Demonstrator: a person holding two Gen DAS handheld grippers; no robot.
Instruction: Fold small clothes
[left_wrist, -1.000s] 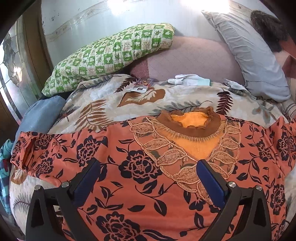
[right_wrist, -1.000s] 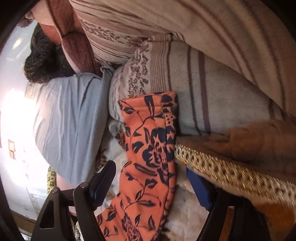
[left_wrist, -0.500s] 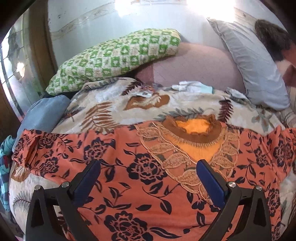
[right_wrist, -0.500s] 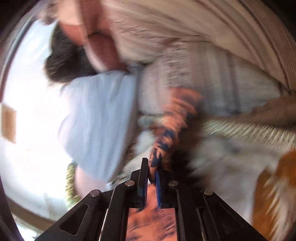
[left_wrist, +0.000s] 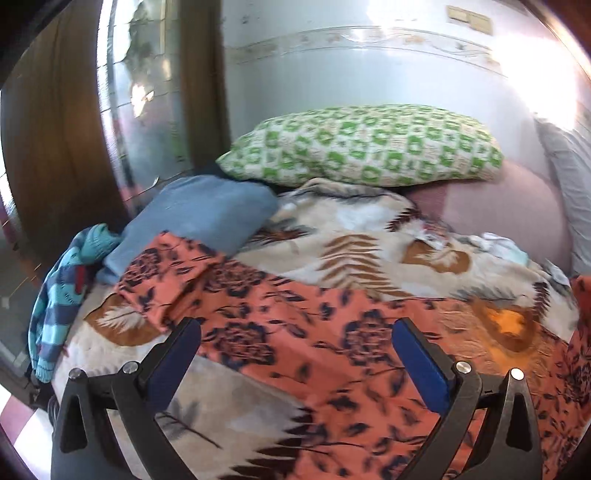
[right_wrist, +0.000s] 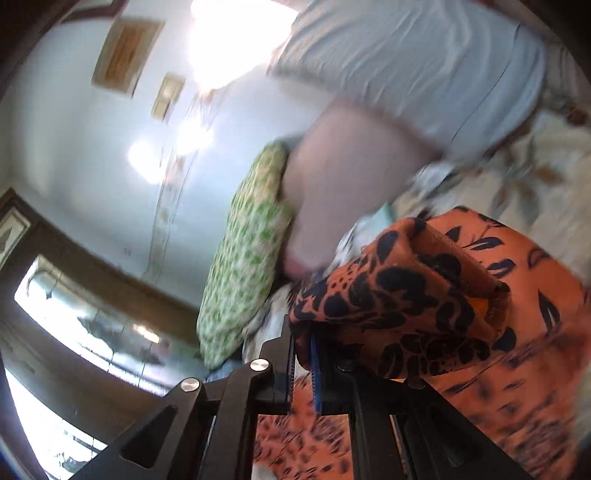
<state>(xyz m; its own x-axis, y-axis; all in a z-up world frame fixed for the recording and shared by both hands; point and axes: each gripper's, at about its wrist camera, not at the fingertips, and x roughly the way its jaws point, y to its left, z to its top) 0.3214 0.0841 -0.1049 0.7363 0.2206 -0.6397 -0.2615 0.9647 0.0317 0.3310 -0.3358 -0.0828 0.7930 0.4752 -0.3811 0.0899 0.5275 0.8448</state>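
An orange top with dark blue flowers (left_wrist: 295, 332) lies spread on the bed, its yellow-lined lace neckline (left_wrist: 506, 321) at the right. Its left sleeve (left_wrist: 162, 280) lies bunched at the bed's left edge. My left gripper (left_wrist: 295, 358) is open and empty, just above the top's left half. My right gripper (right_wrist: 303, 354) is shut on the top's right sleeve (right_wrist: 406, 295), which is lifted and draped over its fingers.
A leaf-print blanket (left_wrist: 369, 251) covers the bed. A green-checked pillow (left_wrist: 362, 144), a blue cushion (left_wrist: 199, 210) and a grey pillow (right_wrist: 424, 66) lie at the head. A striped blue garment (left_wrist: 55, 295) hangs off the left edge. A wooden window frame (left_wrist: 55, 129) stands at the left.
My right gripper shut on the right sleeve and swung it up and leftward over the top. My left gripper moved left toward the left sleeve and stayed open.
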